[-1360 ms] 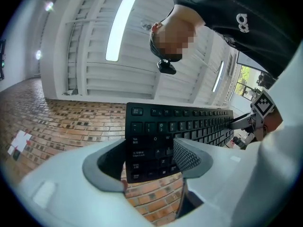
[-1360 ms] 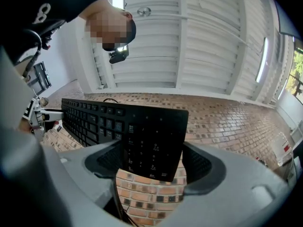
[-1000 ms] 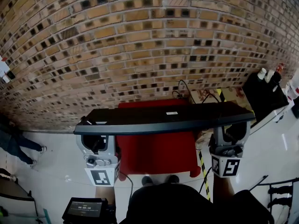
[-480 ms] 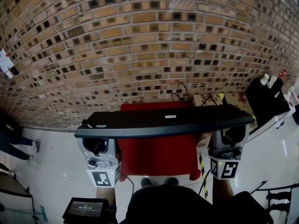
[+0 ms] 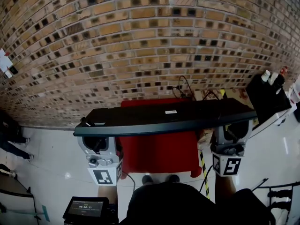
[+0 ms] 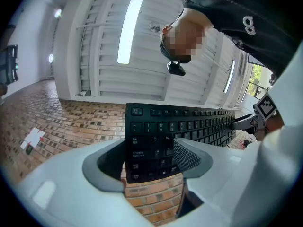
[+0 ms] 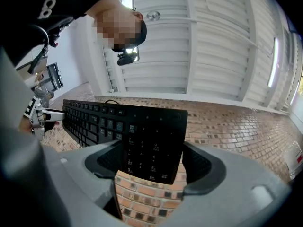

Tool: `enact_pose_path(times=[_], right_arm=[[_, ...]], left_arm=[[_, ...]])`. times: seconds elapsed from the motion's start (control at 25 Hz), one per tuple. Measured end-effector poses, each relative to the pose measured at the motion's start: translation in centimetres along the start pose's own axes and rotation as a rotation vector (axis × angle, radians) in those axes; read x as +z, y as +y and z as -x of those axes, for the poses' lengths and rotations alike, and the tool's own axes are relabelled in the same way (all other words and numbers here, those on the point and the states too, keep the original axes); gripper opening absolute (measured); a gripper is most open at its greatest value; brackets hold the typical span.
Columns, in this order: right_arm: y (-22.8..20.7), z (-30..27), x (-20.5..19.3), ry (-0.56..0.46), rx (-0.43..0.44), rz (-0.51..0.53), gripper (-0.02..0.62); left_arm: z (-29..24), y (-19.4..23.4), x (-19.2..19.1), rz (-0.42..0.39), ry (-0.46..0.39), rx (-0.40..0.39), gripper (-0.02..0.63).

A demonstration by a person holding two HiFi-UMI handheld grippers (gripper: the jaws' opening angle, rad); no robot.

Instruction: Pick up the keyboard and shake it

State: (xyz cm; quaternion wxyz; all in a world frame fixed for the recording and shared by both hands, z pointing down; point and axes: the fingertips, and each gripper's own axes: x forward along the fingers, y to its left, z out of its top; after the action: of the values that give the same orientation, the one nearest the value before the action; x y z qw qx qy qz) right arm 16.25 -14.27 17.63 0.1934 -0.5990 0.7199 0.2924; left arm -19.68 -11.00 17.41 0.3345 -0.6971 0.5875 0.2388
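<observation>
A long black keyboard [image 5: 164,118] hangs in the air across the head view, underside toward the head camera and roughly level. My left gripper [image 5: 97,139] is shut on its left end and my right gripper [image 5: 230,130] is shut on its right end. Seen from the left gripper view, the keyboard's letter keys [image 6: 151,145] sit clamped between the white jaws of the left gripper [image 6: 149,157]. The right gripper view shows the number pad [image 7: 151,148] clamped in the right gripper [image 7: 151,162]. A cable [image 5: 183,90] trails from the keyboard's back.
A red-covered table [image 5: 159,153] lies below the keyboard, in front of a brick wall [image 5: 140,41]. At the right stands a black table [image 5: 267,97] with bottles. Yellow-black tape [image 5: 204,165] marks the floor. A small screen device [image 5: 84,209] is at bottom left. A person's legs [image 5: 9,135] show at far left.
The keyboard stays clamped in both grippers and has only wobbled: its right end dipped a little and then rose slightly, while the left end stayed nearly still.
</observation>
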Motion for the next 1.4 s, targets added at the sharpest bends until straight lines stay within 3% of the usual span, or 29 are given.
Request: enact_pose_path(times=[0.16, 0.4, 0.68, 0.88, 1.12, 1.4], right_arm=[[-0.1, 0.2, 0.6, -0.015, -0.010, -0.005, 0.368], [0.8, 0.0, -3.3, 0.109, 0.053, -0.001, 0.368], [1.7, 0.9, -7.8, 0.262, 0.078, -0.061, 0.368], [1.5, 2.7, -12.1, 0.401, 0.100, -0.095, 0.368], [2.9, 6.6, -16.5, 0.569, 0.092, -0.113, 0.368], [5.3, 6.0, -19.4, 0.584, 0.150, -0.152, 0.367]], left_arm=[[0.1, 0.1, 0.9, -0.021, -0.031, 0.001, 0.321], [1.2, -0.1, -3.9, 0.043, 0.140, 0.011, 0.321], [2.7, -0.6, -7.7, 0.063, 0.278, 0.002, 0.319], [4.0, -1.8, -10.5, 0.076, 0.393, -0.008, 0.319], [7.5, -2.5, -15.1, 0.151, 0.526, -0.020, 0.318], [10.3, -1.8, -19.2, 0.191, 0.639, 0.006, 0.318]])
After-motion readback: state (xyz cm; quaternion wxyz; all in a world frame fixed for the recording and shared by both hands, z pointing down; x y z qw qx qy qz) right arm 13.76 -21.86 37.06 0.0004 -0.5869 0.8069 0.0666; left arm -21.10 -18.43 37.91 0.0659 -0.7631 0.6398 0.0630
